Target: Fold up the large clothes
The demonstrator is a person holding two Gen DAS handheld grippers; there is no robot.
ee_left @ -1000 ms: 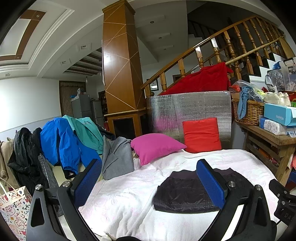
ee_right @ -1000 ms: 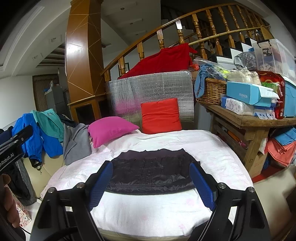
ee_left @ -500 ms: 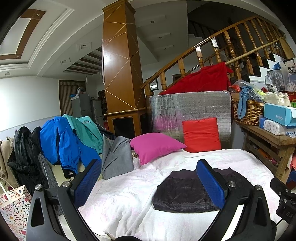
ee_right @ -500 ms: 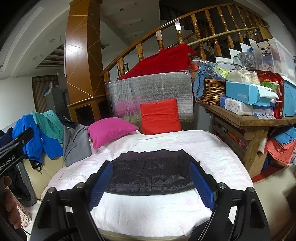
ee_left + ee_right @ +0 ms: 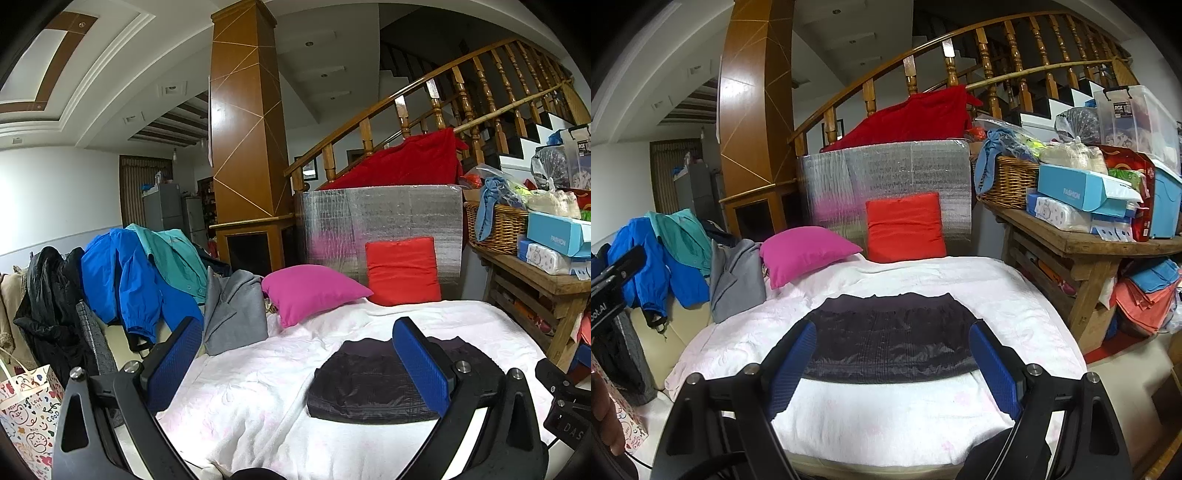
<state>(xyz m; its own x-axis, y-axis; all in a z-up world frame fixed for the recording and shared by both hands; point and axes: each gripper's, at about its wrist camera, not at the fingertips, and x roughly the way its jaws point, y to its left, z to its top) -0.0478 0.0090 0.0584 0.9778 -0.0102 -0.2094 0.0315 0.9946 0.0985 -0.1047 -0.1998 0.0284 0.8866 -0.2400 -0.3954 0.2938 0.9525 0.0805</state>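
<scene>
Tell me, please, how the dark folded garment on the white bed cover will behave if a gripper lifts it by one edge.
The dark folded garment looks thin and slightly shiny, so it is probably light and a bit slippery. Lying flat in soft layers on the white cover, it would likely droop and unfold when lifted by one edge.

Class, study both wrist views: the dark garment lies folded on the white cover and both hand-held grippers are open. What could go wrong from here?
1. The dark garment looks slippery; lifted by one hand-held gripper, the fold may slide apart.
2. The white cover is soft, so a low pinch might catch it too.
3. The next coats are heaped at the left, so one could drag its neighbours.
</scene>
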